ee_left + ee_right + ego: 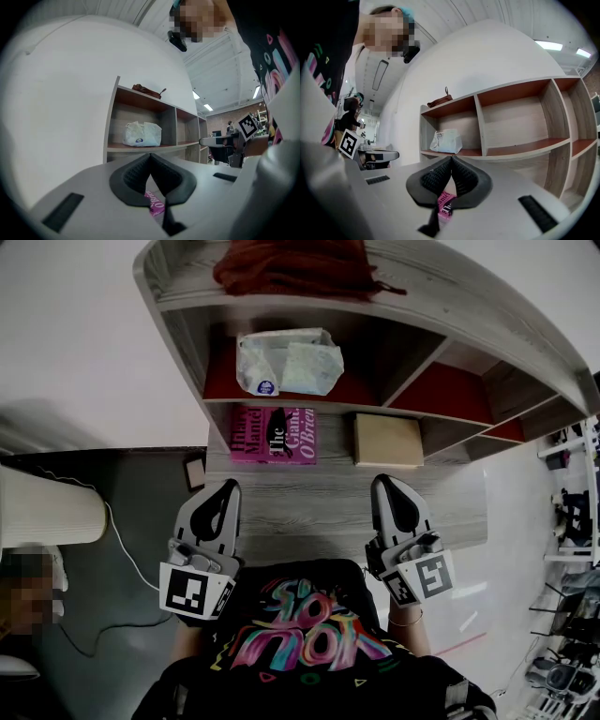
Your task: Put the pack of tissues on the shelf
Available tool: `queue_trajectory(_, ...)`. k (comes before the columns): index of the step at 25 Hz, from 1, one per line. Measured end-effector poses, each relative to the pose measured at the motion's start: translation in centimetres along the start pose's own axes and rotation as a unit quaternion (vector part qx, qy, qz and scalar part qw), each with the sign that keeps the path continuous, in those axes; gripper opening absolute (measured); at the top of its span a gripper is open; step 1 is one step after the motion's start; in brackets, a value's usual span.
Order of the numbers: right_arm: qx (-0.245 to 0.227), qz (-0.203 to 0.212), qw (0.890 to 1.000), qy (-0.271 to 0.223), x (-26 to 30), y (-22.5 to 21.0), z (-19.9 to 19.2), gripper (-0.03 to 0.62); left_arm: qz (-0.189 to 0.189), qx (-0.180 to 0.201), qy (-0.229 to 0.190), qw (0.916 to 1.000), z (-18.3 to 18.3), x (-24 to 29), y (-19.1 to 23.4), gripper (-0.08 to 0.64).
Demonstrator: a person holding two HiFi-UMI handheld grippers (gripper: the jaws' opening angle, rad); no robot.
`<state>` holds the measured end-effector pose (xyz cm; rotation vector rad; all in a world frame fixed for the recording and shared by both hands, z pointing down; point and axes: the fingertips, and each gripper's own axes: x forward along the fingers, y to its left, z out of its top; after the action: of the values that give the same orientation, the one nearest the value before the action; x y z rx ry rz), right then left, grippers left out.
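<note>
While my left gripper [228,486] hangs, jaws pressed together on nothing, the pack of tissues [286,362] lies in the left compartment of the shelf [281,402], likely light, soft, slippery-wrapped, best pinched mid-body, and my right gripper [382,482] is likewise closed, empty.

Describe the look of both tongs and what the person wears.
The left tongs and right tongs match: pale grey tapered shells, black ribbed pads, each with a cube of black-and-white square markers at the rear. No cables show. The person wears a black top with a multicoloured graffiti print.
</note>
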<state>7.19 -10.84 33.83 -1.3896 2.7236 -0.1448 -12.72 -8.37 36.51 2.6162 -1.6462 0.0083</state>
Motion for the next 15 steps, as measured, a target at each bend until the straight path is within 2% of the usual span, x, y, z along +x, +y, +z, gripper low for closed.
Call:
queue_trajectory(6, -0.018, -0.005, 0.999, 0.026, -0.2, -0.4, -1.0, 0.015, 0.0, 0.0, 0.001, 1.0, 0.0, 0.0, 0.0, 0.023)
queue_trajectory(11, -0.001, 0.008, 1.0, 0.008, 0.3, 0.2, -0.4, 0.015, -0.001, -0.001, 0.001, 1.0, 0.0, 0.0, 0.0, 0.024)
queue_trajectory(15, -0.018, -0.002, 0.999, 0.026, 0.1, -0.4, -1.1, 0.015, 0.0, -0.001, 0.004, 1.0, -0.2, 0.1, 0.0, 0.025)
